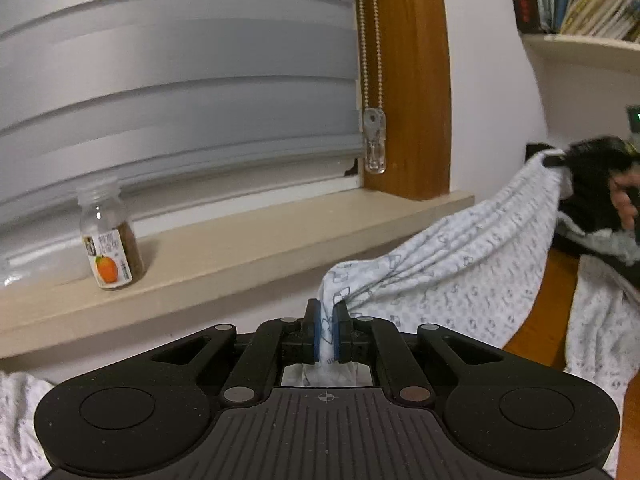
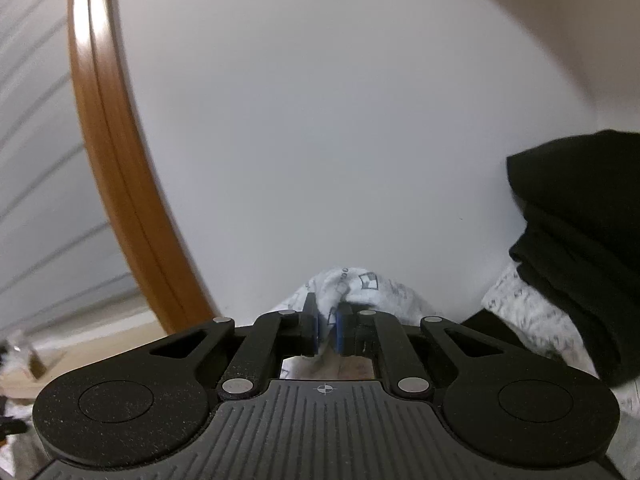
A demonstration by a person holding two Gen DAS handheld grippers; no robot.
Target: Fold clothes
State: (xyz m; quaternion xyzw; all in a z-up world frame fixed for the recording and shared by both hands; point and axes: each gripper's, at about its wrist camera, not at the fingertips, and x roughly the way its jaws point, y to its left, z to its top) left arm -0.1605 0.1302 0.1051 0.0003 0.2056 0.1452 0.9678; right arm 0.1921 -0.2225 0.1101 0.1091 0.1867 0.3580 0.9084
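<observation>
A white garment with a small grey print (image 1: 460, 264) hangs stretched in the air between the two grippers. My left gripper (image 1: 327, 320) is shut on one bunched edge of it, the cloth pinched between the blue pads. The fabric runs up and right to the other gripper (image 1: 560, 160), seen blurred with a hand behind it. In the right wrist view my right gripper (image 2: 327, 320) is shut on another bunched edge of the same garment (image 2: 360, 288), facing a bare white wall. More of the cloth (image 2: 532, 316) hangs at the right.
A small jar with an orange label (image 1: 110, 240) stands on the beige windowsill (image 1: 240, 240) under grey blinds. A bead cord (image 1: 374, 80) hangs by the wooden frame (image 1: 412, 80). A shelf of books (image 1: 580, 0) sits top right. Dark fabric (image 2: 580, 240) fills the right.
</observation>
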